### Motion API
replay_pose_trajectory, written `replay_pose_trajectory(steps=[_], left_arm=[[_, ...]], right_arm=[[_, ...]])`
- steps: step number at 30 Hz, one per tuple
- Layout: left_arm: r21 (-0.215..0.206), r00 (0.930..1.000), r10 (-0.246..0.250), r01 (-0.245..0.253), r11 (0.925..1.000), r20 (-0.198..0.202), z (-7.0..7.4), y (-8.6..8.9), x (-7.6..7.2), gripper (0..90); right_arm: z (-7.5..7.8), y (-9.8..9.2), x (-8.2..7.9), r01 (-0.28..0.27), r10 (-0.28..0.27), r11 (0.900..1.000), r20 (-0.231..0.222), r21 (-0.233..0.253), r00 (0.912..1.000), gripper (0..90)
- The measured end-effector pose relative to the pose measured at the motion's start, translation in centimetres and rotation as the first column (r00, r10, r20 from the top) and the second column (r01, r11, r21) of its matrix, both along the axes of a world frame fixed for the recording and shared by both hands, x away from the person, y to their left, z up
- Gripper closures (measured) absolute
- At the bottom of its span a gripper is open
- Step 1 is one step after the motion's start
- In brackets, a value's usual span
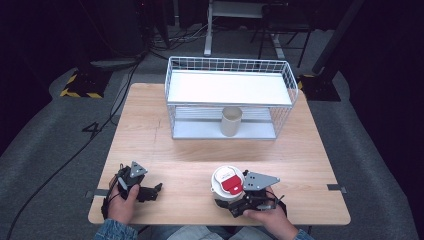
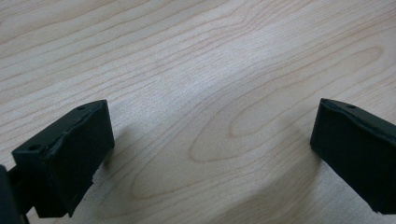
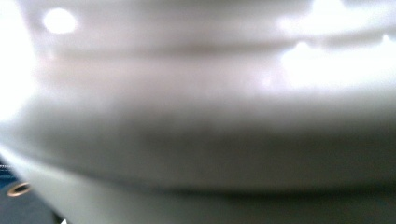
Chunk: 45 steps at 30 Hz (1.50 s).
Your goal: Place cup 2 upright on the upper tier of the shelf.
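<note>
A light wood-grain counter (image 1: 200, 165) stands on grey carpet in a dark room, with cables trailing over the floor behind it. At its far side sits a white wire rack (image 1: 229, 95) with a solid white top shelf; a beige cup (image 1: 231, 121) stands upright on its lower shelf. Near the front edge, the left tool (image 1: 145, 191) rests low over bare wood, its jaws spread wide with nothing between them. The right tool (image 1: 235, 199) is pressed against a white lidded container (image 1: 227, 184) with a red label on top, standing on the counter's front middle. The right gripper view is a blurred white wall of that container (image 3: 196, 116), so whether the jaws are clamped cannot be told.
</note>
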State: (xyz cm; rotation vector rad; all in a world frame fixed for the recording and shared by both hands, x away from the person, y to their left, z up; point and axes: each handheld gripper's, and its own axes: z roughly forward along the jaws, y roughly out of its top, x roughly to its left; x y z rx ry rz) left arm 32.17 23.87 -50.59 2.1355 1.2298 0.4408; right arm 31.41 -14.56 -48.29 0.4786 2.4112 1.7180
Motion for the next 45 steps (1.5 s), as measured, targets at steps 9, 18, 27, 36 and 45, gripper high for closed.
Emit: replay_pose_trajectory(steps=[9, 18, 27, 36, 45], left_arm=[[0.000, 1.0000, 0.000, 0.000, 1.0000, 0.000, 0.0, 0.0, 0.0, 0.1], [0.000, 1.0000, 0.000, 0.000, 1.0000, 0.000, 0.0, 0.0, 0.0, 0.1], [0.000, 1.0000, 0.000, 0.000, 1.0000, 0.000, 0.0, 0.0, 0.0, 0.1], [0.000, 1.0000, 0.000, 0.000, 1.0000, 0.000, 0.0, 0.0, 0.0, 0.1], [0.000, 1.0000, -0.001, 0.001, 1.0000, 0.000, 0.0, 0.0, 0.0, 0.1]], right_arm=[[0.6, -0.2, 0.1, 0.007, -0.007, 1.000, -0.012, -0.011, 0.9999, 8.7], [2.2, -0.3, 0.3, 0.024, -0.024, 1.000, -0.003, -0.017, 0.9997, 8.8], [3.9, -0.2, 0.7, 0.051, -0.051, 0.998, 0.004, -0.030, 0.9987, 8.7], [6.2, -0.2, 1.5, 0.092, -0.092, 0.995, 0.013, -0.033, 0.9957, 8.8], [8.3, -0.2, 2.6, 0.119, -0.118, 0.993, 0.022, -0.027, 0.9927, 8.8]])
